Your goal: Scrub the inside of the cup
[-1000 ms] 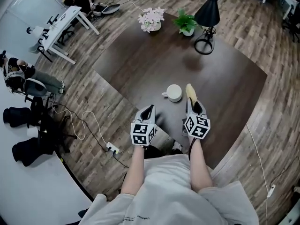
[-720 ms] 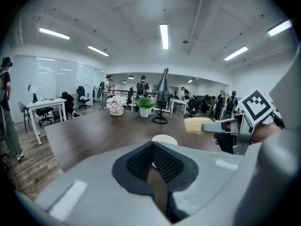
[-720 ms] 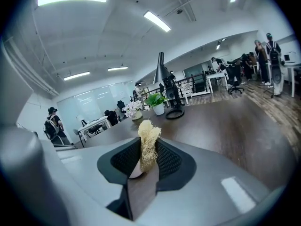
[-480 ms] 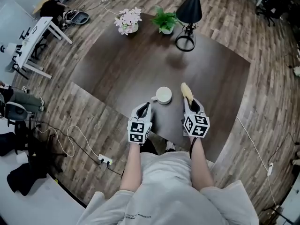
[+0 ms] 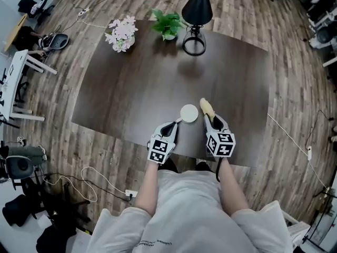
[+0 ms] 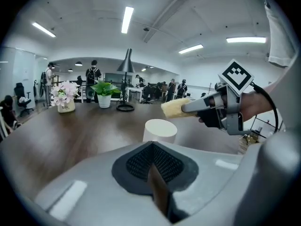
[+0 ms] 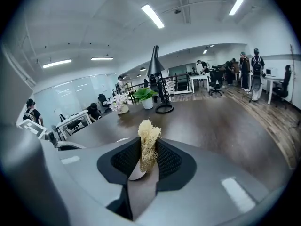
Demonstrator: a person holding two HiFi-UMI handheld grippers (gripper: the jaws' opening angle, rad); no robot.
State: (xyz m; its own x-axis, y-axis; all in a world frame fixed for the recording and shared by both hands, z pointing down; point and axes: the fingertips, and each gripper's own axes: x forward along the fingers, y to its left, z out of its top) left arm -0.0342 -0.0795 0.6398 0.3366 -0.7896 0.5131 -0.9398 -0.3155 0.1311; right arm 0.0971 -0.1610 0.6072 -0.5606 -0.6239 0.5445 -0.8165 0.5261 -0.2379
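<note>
A: Where is the cup?

B: It is white, and it stands upright on the dark table, close to the edge near the person. Its mouth is open to the top.

A: What is the left gripper doing?

B: It is just behind the cup, on the left side. Its fingers are pressed together with nothing between them. It is not touching the cup.

A: And the right gripper?

B: It has a yellow loofah scrubber. The two fingers squeeze the scrubber from both sides, and the fuzzy end sticks out in front.

A: Is the scrubber in the cup?

B: No. It is just beside the cup, on the right. From the left gripper view the tip is a bit higher than the rim. I cannot tell if it touches the cup.

A: What else is on the table?

B: At the far side there is a black lamp, a small green plant in a pot, and some pale pink flowers in a pot. They are well apart from the cup.
</note>
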